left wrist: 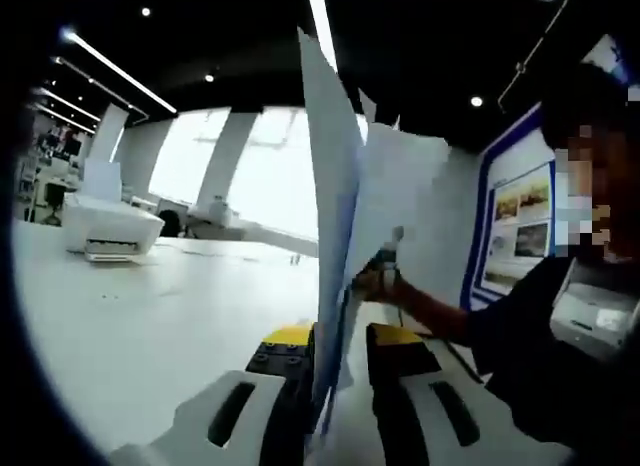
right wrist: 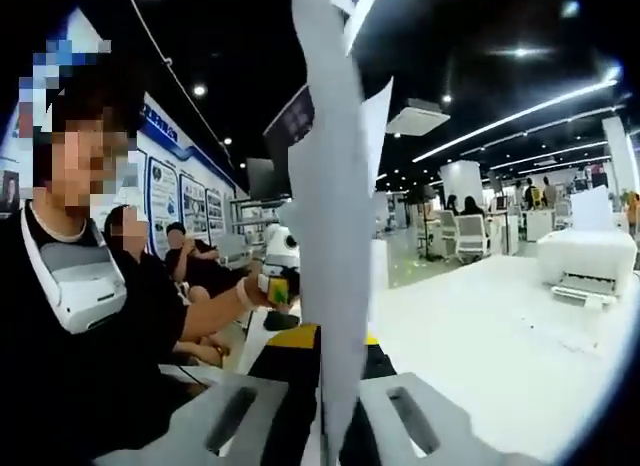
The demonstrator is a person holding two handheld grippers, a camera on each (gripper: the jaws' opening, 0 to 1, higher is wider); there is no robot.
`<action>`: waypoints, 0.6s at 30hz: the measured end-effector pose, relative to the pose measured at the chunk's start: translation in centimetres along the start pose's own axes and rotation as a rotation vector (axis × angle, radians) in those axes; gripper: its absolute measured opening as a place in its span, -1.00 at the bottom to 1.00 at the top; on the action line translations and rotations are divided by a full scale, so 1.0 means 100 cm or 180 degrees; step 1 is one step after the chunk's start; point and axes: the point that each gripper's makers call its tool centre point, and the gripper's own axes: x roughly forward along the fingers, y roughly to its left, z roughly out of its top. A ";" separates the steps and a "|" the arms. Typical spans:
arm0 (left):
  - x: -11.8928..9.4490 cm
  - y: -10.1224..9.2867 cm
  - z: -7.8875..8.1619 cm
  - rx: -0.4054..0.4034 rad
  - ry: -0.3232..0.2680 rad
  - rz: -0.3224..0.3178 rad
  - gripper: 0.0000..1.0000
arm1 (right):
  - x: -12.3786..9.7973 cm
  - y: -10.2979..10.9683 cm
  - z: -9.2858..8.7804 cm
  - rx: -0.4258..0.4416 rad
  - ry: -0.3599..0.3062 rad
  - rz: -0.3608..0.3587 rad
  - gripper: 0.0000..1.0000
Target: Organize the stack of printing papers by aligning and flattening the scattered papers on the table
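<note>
Both grippers, left gripper [left wrist: 338, 371] and right gripper [right wrist: 330, 386], clamp the upright papers [left wrist: 345, 216] mid-frame; tap edges on the table [left wrist: 150, 316] squarely.

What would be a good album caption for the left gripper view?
Left claw pinching upright printing papers above a white table, printer behind.
</note>
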 end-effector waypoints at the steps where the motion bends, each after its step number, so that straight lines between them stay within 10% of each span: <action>1: 0.000 -0.001 0.000 -0.0002 -0.0007 -0.0021 -0.63 | 0.000 -0.001 -0.001 0.0010 0.0012 -0.0010 -1.00; 14: 0.003 -0.005 -0.007 0.0075 0.0053 -0.0044 -0.87 | 0.003 -0.001 -0.008 0.0013 0.0145 -0.0011 -1.00; 18: 0.006 -0.001 -0.023 0.0004 0.0151 -0.0036 -0.58 | 0.007 -0.008 -0.035 0.0040 0.0389 -0.0095 -0.52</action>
